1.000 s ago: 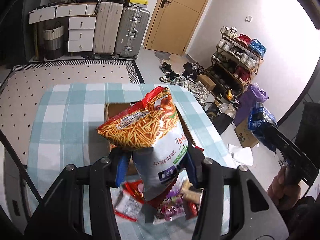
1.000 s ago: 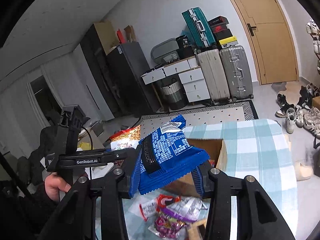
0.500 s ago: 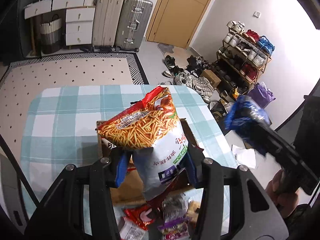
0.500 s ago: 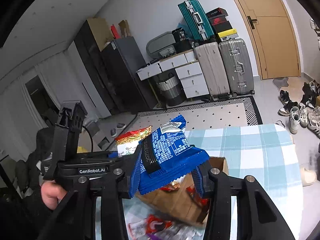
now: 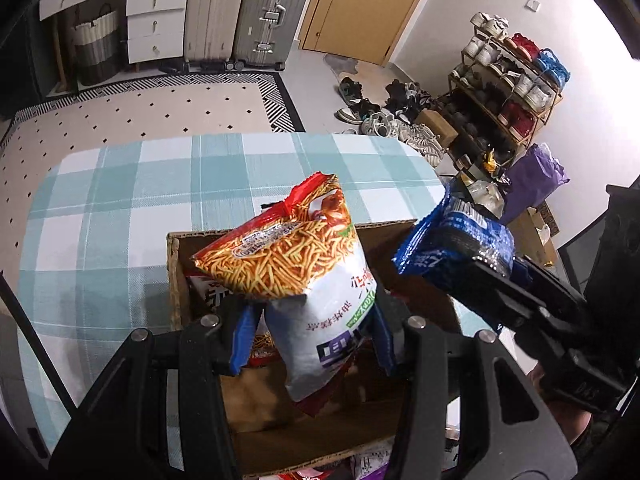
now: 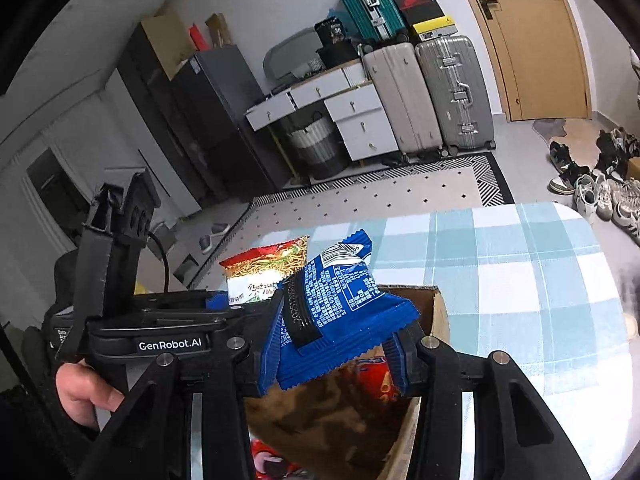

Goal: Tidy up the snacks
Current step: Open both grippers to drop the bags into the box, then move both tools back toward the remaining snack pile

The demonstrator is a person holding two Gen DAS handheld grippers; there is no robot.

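While both snack packets hang above the open brown cardboard box [image 5: 400, 236], neither one touches it. The orange-and-white crinkled plastic bag of fried noodle sticks [image 5: 288, 264] stands with its long axis roughly upright, red sealed top pointing away from the camera toward the far edge of the table, white lower end hanging down into the box mouth. The left gripper [image 5: 312, 336] is clenched on this bag, its blue pads pressing the white lower part from both sides. Just beside it to the right, the blue foil snack packet with white print [image 6: 340, 304] is pinched low down by the right gripper [image 6: 336, 360], its serrated top edge pointing up and away, its body tilted slightly.

Inside the box lie a few red wrappers [image 6: 372, 376], one against the wall at the left-hand side; their contents are too dim to tell. More small wrappers [image 5: 368, 460] lie on the tablecloth near the table's near edge, partly hidden by the gripper frame.

The box sits on a table covered with a teal-and-white checked cloth [image 5: 120, 208], toward its right-hand edge. A bare hand [image 6: 84, 396] grips the left tool's handle. Beyond the far edge are a dotted beige rug [image 5: 140, 108], two upright hard-shell suitcases [image 5: 248, 12], white drawers [image 5: 156, 20], a wooden door [image 5: 372, 0] and a shoe rack [image 5: 508, 92].
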